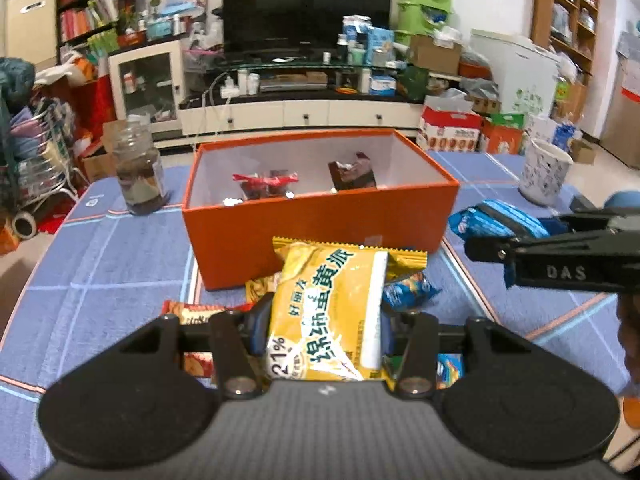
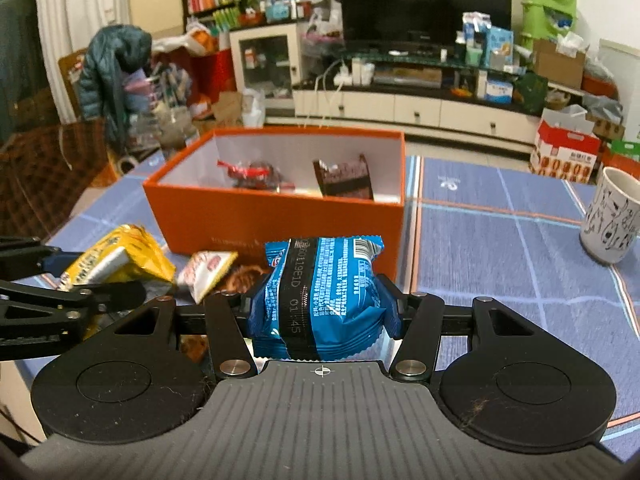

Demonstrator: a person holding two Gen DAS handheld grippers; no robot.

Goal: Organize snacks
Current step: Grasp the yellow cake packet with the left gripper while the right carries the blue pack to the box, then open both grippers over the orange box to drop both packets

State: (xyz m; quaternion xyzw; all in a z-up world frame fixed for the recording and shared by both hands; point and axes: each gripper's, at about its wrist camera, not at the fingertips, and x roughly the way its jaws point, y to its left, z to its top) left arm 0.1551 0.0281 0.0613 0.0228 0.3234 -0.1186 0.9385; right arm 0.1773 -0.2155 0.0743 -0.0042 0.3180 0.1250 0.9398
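Observation:
My left gripper [image 1: 320, 320] is shut on a yellow snack packet [image 1: 332, 312] and holds it above the table, just in front of the orange box [image 1: 320, 236]. My right gripper [image 2: 322, 304] is shut on a blue snack packet [image 2: 320, 296], also in front of the orange box [image 2: 280, 220]. The box is open and holds a red-wrapped snack [image 1: 264, 186] and a dark brown packet [image 1: 352, 174]. The right gripper and its blue packet [image 1: 496, 224] show at the right of the left wrist view. The left gripper's yellow packet [image 2: 116, 256] shows at the left of the right wrist view.
Loose snacks lie on the blue tablecloth before the box: an orange-red packet [image 1: 192, 316], a blue packet [image 1: 412, 288] and a white-orange one [image 2: 208, 268]. A glass jar [image 1: 138, 172] stands left of the box. A patterned mug [image 2: 612, 216] stands at the right.

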